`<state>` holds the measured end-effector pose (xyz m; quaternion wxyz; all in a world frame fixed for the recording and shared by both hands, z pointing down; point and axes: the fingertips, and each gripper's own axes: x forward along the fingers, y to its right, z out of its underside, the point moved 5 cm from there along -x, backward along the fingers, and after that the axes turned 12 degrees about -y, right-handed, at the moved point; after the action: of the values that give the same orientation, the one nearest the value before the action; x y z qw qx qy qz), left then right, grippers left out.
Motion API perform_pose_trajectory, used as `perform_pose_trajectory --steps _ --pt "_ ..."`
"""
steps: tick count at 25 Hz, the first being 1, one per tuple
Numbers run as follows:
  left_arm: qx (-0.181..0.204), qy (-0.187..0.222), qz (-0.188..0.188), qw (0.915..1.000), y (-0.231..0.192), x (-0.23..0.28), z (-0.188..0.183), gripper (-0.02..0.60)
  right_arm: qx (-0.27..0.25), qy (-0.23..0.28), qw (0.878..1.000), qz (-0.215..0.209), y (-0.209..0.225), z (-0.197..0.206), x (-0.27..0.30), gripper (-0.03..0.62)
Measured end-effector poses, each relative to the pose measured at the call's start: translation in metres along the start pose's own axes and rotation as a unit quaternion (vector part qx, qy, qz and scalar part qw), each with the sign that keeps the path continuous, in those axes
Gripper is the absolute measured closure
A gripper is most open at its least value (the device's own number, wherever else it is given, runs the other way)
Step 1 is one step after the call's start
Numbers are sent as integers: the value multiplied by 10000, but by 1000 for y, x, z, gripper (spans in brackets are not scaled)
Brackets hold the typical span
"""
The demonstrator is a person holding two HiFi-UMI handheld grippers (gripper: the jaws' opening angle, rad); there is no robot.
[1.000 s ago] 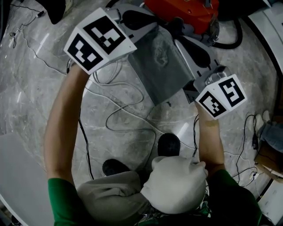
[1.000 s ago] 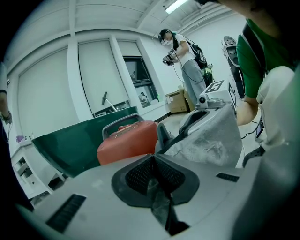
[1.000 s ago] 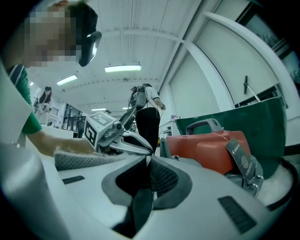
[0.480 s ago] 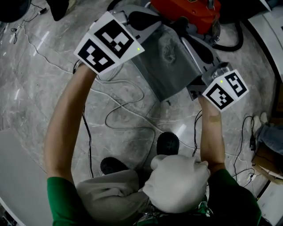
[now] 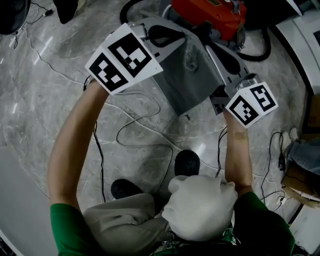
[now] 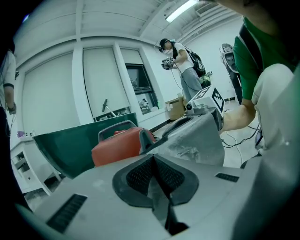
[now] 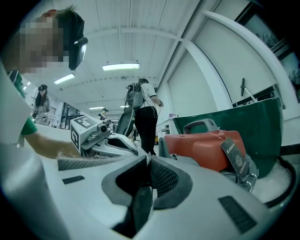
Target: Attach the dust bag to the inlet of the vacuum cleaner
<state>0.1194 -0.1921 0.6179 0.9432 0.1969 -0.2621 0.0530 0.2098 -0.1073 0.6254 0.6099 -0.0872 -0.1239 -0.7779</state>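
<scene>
A grey fabric dust bag (image 5: 187, 75) hangs stretched between my two grippers just in front of the red vacuum cleaner (image 5: 210, 12). My left gripper (image 5: 172, 39) is shut on the bag's left edge. In the left gripper view its jaws (image 6: 152, 157) pinch the fabric, and the bag (image 6: 199, 138) runs off to the right towards the vacuum (image 6: 119, 146). My right gripper (image 5: 212, 50) is shut on the bag's right edge. In the right gripper view, thin fabric sits between the closed pads (image 7: 149, 161), with the bag (image 7: 86, 162) at left and the vacuum (image 7: 206, 146) ahead. The inlet is hidden.
Loose cables (image 5: 135, 127) snake over the marble floor below the bag. A black hose (image 5: 262, 47) curls right of the vacuum. A green bin (image 7: 243, 124) stands behind it. My shoes (image 5: 187, 162) are near the bag. Other people (image 7: 143, 115) stand farther off.
My left gripper has shifted right and a little down in the head view, closer to the vacuum. The bag's top edge now lies nearer the red body. The right gripper has held still.
</scene>
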Motion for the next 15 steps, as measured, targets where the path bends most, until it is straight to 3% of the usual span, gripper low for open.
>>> perform_pose_trajectory --steps 8,15 --pt "-200 329 243 9990 4 1 -16 577 25 71 9997 224 3 -11 -18 562" --pt "-914 69 478 9946 -5 -45 -17 577 355 -770 9963 148 -13 -51 -41 563"
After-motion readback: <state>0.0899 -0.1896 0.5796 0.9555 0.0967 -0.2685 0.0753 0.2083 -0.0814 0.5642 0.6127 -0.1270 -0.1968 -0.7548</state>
